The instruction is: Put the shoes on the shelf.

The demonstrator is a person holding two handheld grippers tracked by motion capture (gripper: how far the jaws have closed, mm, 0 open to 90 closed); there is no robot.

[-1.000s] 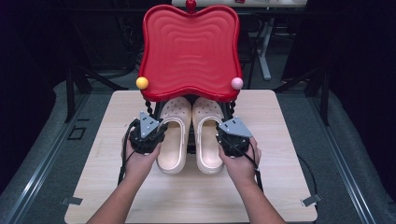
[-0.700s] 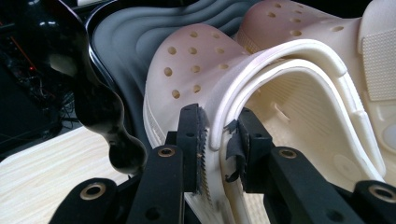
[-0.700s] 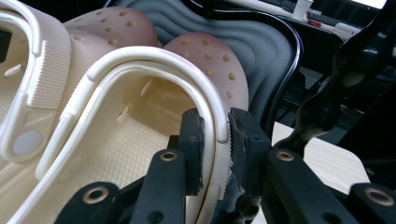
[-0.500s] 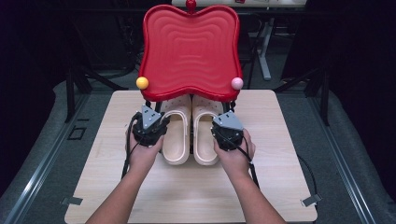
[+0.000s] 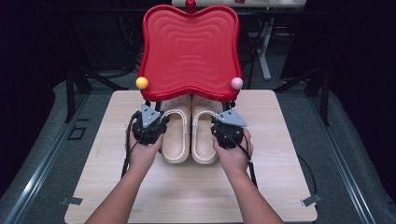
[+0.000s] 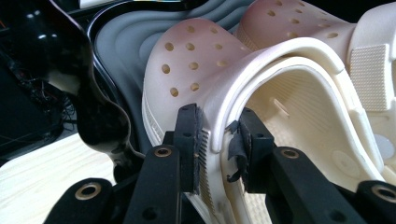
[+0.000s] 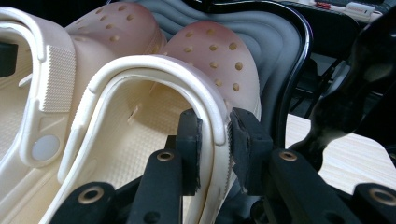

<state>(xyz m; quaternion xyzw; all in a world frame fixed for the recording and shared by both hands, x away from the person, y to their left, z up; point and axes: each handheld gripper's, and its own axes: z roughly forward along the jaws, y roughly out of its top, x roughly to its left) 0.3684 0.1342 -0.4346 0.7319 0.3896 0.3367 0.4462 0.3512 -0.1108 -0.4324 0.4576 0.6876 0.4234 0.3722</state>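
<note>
At the centre of the high view we see a pair of cream clogs side by side on a pale wooden table (image 5: 187, 186), their toes tucked beneath a red scalloped tray (image 5: 189, 46) that stands raised at the upper middle of the frame (a yellow ball (image 5: 142, 82) and a pink ball (image 5: 236, 83) sit at its lower corners). The left gripper (image 5: 156, 122), held in the person's left hand (image 5: 142, 151), sits at the outer edge of the left clog (image 5: 176, 133); the right gripper (image 5: 222, 123), in the right hand (image 5: 233, 154), sits at the outer edge of the right clog (image 5: 205, 133). In the left gripper view we find its two black jaws closed narrowly on the side wall of the near clog (image 6: 261, 84), one jaw outside and one inside the opening. The right gripper view shows the same pinch on the rim of its clog (image 7: 187, 84), with the tray's grey ribbed underside (image 7: 261, 37) in the upper right of that frame.
</note>
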